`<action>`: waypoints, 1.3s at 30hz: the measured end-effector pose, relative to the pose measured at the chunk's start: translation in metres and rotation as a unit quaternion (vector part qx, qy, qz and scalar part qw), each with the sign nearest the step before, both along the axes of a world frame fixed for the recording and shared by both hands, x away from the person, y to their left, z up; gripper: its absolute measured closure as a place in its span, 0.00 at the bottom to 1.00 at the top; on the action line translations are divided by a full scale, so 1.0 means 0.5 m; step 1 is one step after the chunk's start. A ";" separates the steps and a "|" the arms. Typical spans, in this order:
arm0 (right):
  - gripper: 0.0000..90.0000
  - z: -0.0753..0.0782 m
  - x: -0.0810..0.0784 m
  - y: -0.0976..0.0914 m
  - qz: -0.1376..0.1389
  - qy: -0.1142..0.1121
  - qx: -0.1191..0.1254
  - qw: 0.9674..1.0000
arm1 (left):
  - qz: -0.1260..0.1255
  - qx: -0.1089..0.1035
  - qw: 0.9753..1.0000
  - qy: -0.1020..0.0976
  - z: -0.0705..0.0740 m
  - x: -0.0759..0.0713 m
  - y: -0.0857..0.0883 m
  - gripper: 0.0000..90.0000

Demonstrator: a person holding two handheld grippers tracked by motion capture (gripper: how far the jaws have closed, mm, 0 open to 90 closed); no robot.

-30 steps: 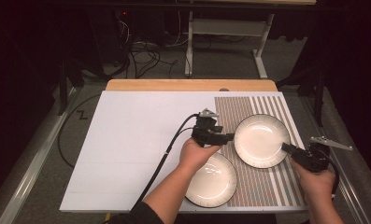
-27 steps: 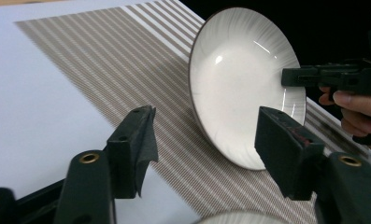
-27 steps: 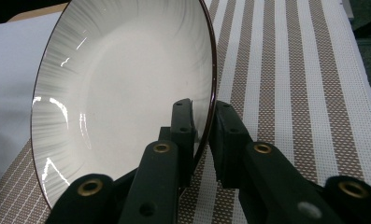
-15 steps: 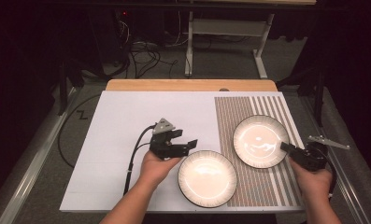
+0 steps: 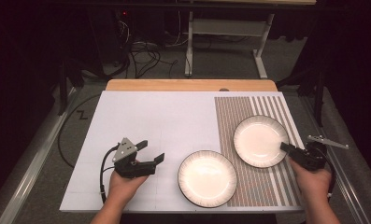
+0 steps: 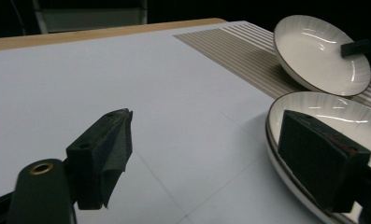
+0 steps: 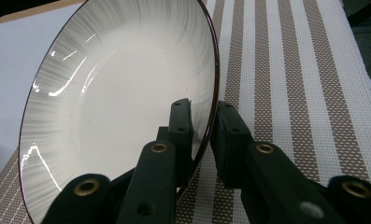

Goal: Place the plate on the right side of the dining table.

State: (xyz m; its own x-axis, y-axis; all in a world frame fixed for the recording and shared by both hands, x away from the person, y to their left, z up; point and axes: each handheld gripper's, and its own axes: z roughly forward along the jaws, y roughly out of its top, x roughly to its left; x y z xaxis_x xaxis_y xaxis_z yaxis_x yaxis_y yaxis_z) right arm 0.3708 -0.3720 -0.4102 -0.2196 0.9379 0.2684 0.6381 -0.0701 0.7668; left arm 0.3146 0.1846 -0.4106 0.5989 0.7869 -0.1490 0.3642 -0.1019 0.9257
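Note:
Two white plates with dark rims lie at the right. The near plate [image 5: 206, 178] [image 6: 328, 105] rests flat, half on the white sheet, half on the striped mat. The far plate [image 5: 260, 141] [image 6: 318, 51] [image 7: 117, 93] sits on the mat, tilted up at its right side. My right gripper [image 5: 286, 147] [image 7: 203, 112] is shut on that plate's right rim, one jaw inside and one outside. My left gripper [image 5: 152, 150] [image 6: 211, 158] hovers open over the white sheet, just left of the near plate, with nothing between its jaws.
A white sheet [image 5: 150, 116] covers most of the table, with the brown-and-white striped mat [image 5: 267, 186] on its right part. A wooden edge [image 5: 174, 85] runs along the back. Cables and a metal stand are on the floor beyond.
My left gripper has moved left, from between the two plates out over the white sheet, and stands open. The right gripper has held its grip on the far plate's rim.

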 end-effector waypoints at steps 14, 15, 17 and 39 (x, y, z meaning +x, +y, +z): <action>0.88 -0.010 0.010 -0.005 -0.015 0.023 0.000 1.000 | -0.002 -0.011 1.000 -0.004 -0.006 -0.004 0.003 0.07; 0.88 -0.011 0.012 -0.007 -0.017 0.024 -0.001 1.000 | -0.001 -0.012 1.000 -0.004 -0.007 -0.004 0.003 0.07; 0.89 -0.012 0.014 -0.006 -0.026 0.024 -0.010 0.999 | -0.002 -0.015 1.000 -0.002 -0.007 -0.003 0.005 0.07; 0.54 0.019 -0.016 0.012 0.039 -0.079 -0.043 0.995 | 0.002 -0.014 1.000 0.001 -0.013 0.001 0.010 0.06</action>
State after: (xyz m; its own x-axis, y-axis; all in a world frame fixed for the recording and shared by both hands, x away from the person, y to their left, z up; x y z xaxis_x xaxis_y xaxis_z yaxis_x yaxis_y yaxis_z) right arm 0.3627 -0.3658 -0.4009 -0.3251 0.9345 0.1451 0.5108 0.0443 0.8586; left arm 0.3149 0.1894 -0.4173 0.5957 0.7845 -0.1721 0.3664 -0.0748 0.9275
